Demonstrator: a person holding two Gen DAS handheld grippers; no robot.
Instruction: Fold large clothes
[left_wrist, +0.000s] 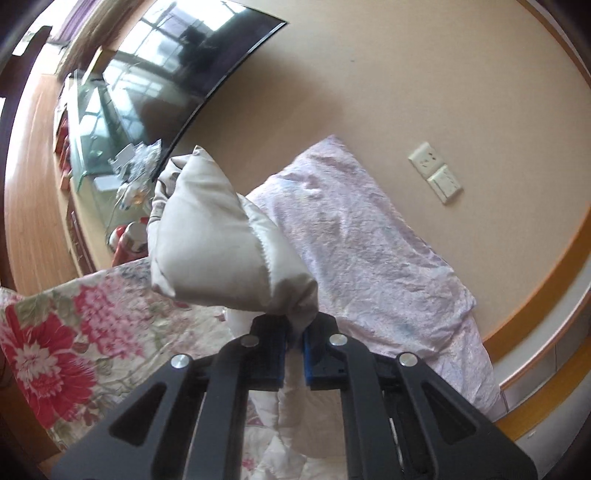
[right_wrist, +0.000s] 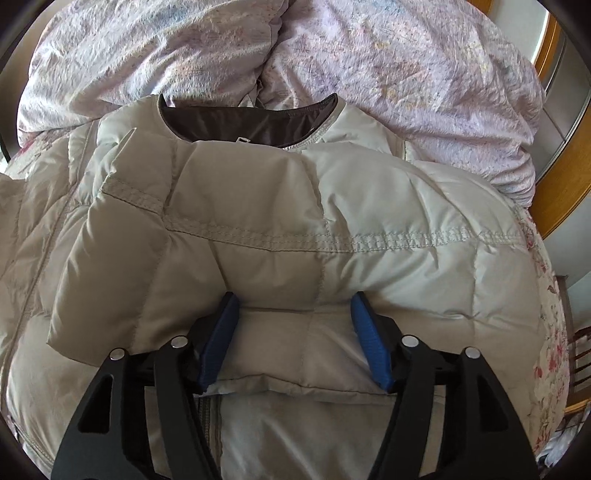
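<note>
**Lifted end faces the waiting fold**

Holding a pinched end of the beige down jacket (left_wrist: 221, 236) aloft, the left gripper (left_wrist: 294, 347) is clamped tight, fabric rising toward 11 o'clock. The right gripper (right_wrist: 293, 339) stands wide, blue pads straddling the folded bulk without gripping it. Collar lies at 12 o'clock, toward the lilac quilt (right_wrist: 406, 74); the seam runs 9 to 3.

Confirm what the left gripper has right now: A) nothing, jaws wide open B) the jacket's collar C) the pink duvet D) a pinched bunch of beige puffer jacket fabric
D: the left gripper is shut on a raised bunch of the beige puffer jacket, lifted above the floral bedspread.
</note>
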